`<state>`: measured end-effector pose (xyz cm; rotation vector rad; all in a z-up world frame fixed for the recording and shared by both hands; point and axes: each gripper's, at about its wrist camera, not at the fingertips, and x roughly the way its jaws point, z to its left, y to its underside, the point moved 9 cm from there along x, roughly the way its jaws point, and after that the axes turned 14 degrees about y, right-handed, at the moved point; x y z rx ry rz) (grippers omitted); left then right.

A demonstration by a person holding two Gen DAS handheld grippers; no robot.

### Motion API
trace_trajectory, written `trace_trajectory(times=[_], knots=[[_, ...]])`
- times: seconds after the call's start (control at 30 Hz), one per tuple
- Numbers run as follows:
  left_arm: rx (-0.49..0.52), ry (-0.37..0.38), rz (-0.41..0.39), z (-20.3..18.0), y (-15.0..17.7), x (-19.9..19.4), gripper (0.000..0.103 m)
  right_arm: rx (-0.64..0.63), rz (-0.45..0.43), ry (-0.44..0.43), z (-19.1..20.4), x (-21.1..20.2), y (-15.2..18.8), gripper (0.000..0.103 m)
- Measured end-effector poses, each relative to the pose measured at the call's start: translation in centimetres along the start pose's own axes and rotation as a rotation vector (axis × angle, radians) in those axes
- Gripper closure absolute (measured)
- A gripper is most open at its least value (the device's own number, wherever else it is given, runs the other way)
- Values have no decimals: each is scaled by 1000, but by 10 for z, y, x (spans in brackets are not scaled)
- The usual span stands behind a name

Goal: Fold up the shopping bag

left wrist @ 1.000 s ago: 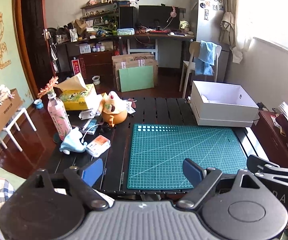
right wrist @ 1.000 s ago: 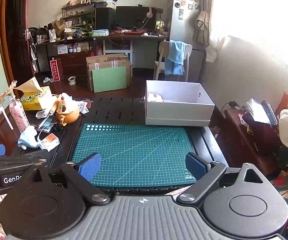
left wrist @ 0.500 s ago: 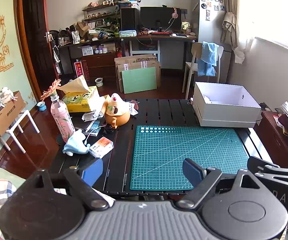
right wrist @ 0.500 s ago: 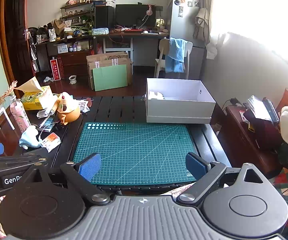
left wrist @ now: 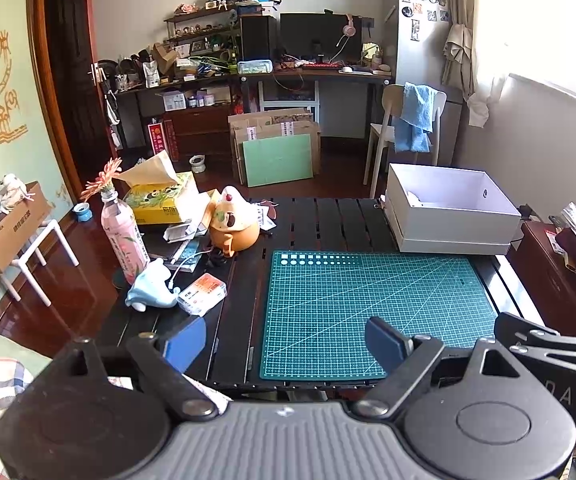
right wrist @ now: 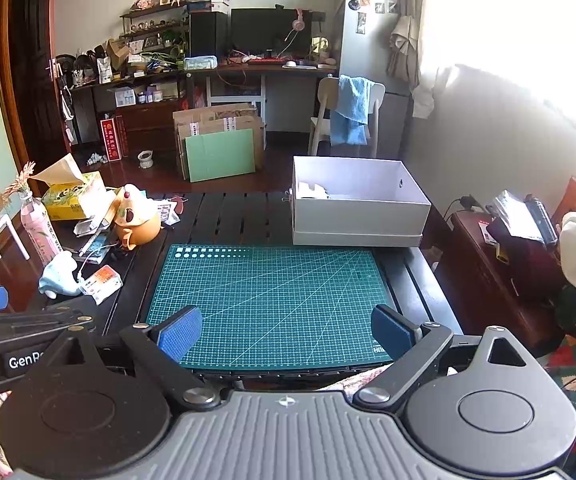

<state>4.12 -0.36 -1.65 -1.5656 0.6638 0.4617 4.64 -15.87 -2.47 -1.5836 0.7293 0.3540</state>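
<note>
No spread-out shopping bag shows on the table. A white open box (left wrist: 447, 208) (right wrist: 355, 204) stands at the back right of the black table, with some white crumpled material (right wrist: 313, 191) inside it. A green cutting mat (left wrist: 371, 308) (right wrist: 272, 296) lies bare in the middle. My left gripper (left wrist: 286, 344) is open and empty, held above the table's near edge. My right gripper (right wrist: 286, 332) is open and empty beside it, over the mat's near edge. Each gripper's body shows at the side of the other's view.
The table's left side holds a pink bottle with a flower (left wrist: 122, 240), a yellow tissue box (left wrist: 160, 200), an orange plush toy (left wrist: 234, 224), a light blue toy (left wrist: 150, 288) and a small packet (left wrist: 202, 294). A dark red cabinet (right wrist: 503, 268) stands to the right.
Both grippers have drawn back and risen a little, so the table and mat sit slightly farther away in both views. Both stay open and empty.
</note>
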Motion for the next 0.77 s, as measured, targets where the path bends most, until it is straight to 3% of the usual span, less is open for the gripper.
trace_trajectory(times=[0.77], knots=[[14, -15, 2, 1, -2, 4, 16, -2, 3, 5, -1, 2, -1, 11]])
